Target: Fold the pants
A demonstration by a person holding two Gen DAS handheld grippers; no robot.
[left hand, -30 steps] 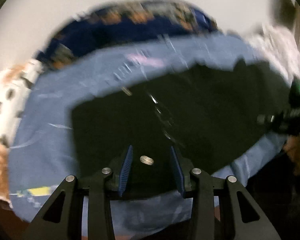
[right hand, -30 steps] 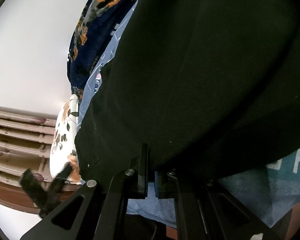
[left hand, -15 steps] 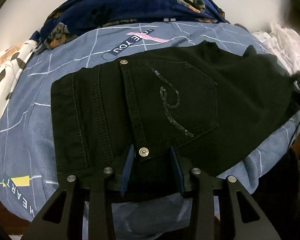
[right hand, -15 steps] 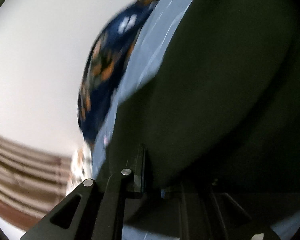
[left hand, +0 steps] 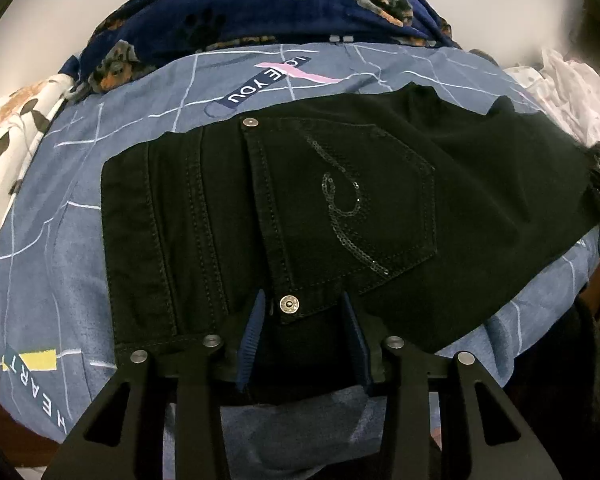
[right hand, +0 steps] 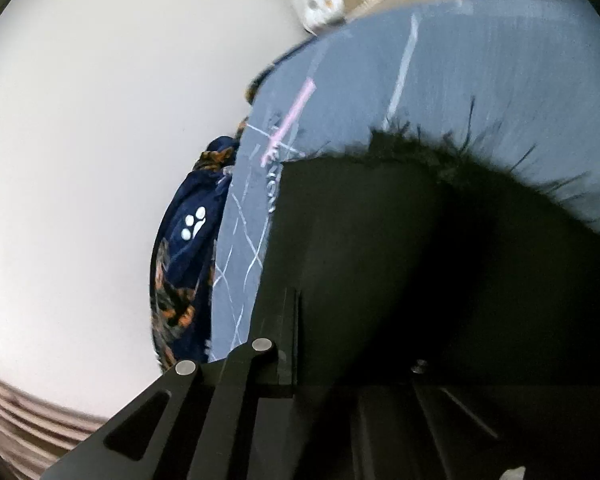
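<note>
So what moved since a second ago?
The right gripper, jaws shut on the black pants, carried its end across the blue bedsheet; the frayed hem now shows in its view. In the left view the pants went from a blur to lying flat, back pocket up. The left gripper stayed at the waistband.

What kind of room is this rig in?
Most likely a bedroom: black denim pants lie on a bed's blue grid-print sheet, with a navy dog-print blanket bunched against a plain white wall.
</note>
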